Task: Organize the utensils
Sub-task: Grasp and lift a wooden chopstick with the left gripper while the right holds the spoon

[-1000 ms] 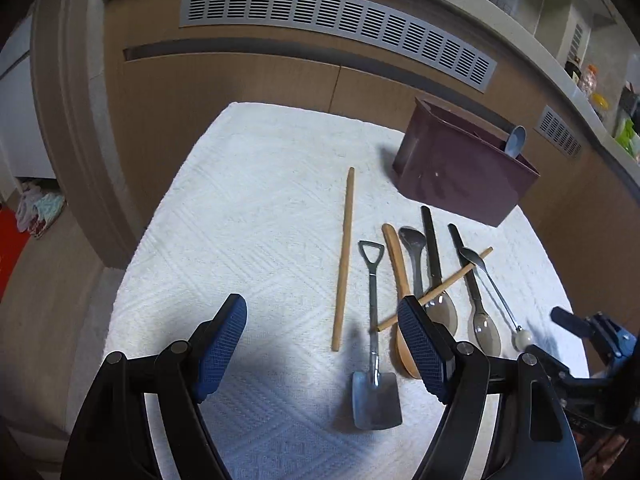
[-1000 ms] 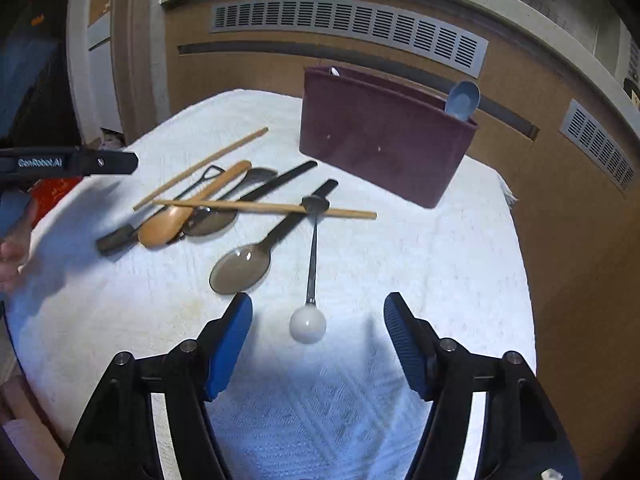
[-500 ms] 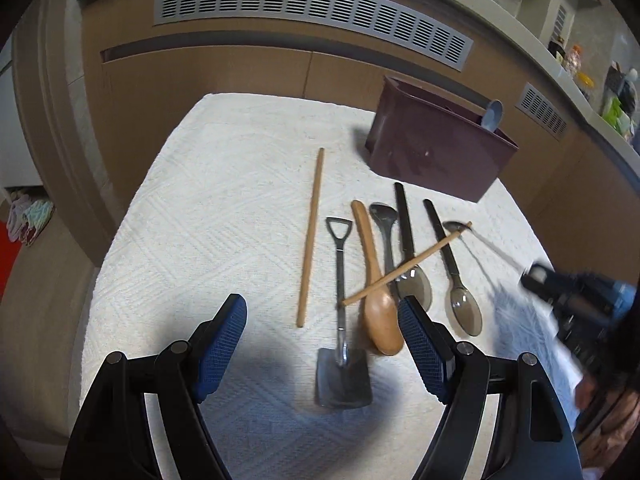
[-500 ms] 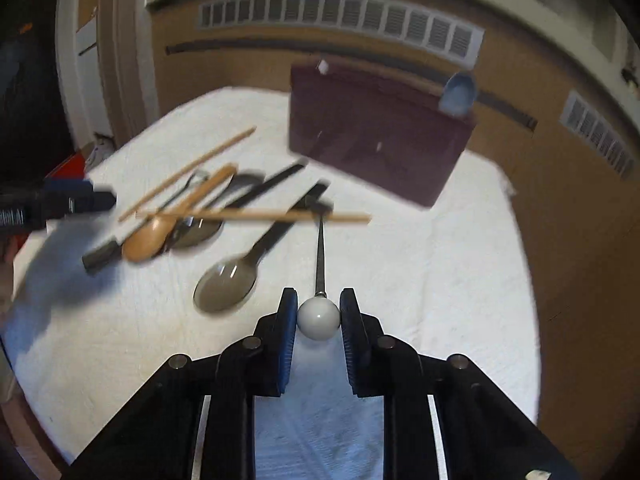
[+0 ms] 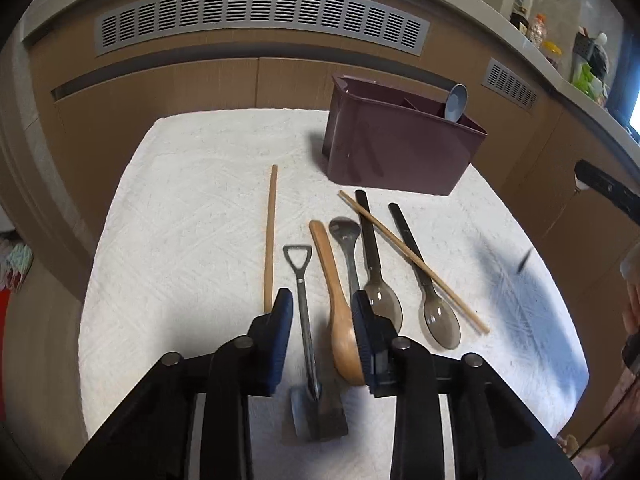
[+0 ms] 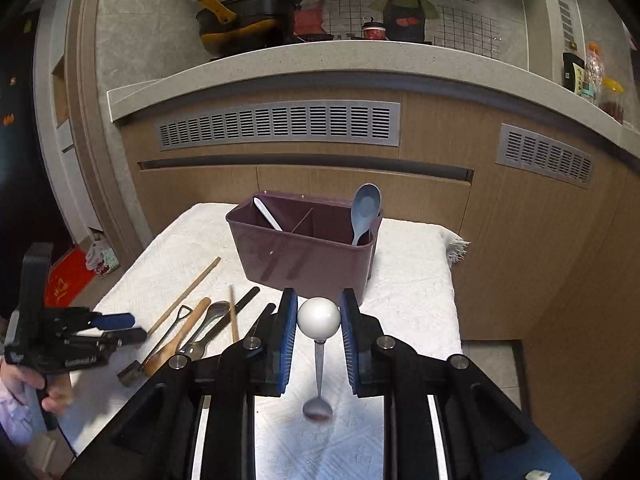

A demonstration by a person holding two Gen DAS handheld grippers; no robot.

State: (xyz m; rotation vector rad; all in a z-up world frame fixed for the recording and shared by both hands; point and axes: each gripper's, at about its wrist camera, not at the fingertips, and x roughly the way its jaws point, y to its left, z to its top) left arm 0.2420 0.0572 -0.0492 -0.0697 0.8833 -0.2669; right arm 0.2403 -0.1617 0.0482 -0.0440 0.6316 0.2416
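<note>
My right gripper (image 6: 318,322) is shut on the white ball end of a small metal spoon (image 6: 318,356) and holds it in the air in front of the maroon utensil holder (image 6: 304,256), bowl hanging down. The holder (image 5: 396,156) has a blue spoon (image 5: 456,100) and a white utensil (image 6: 267,213) in it. My left gripper (image 5: 322,312) is low over the cloth, half closed, its fingers on either side of the shovel-shaped spoon (image 5: 306,336) and the wooden spoon (image 5: 340,320), touching neither that I can tell.
On the white cloth (image 5: 180,220) lie a wooden chopstick (image 5: 270,236), a metal spoon (image 5: 348,244), two dark plastic spoons (image 5: 376,264) and a second chopstick (image 5: 412,260) across them. A wood-panelled counter front with vents (image 5: 260,20) stands behind.
My right gripper has lifted the ball-handled spoon off the cloth and swung up toward the holder. My left gripper has narrowed and dropped over the shovel spoon. The crossed chopstick has shifted.
</note>
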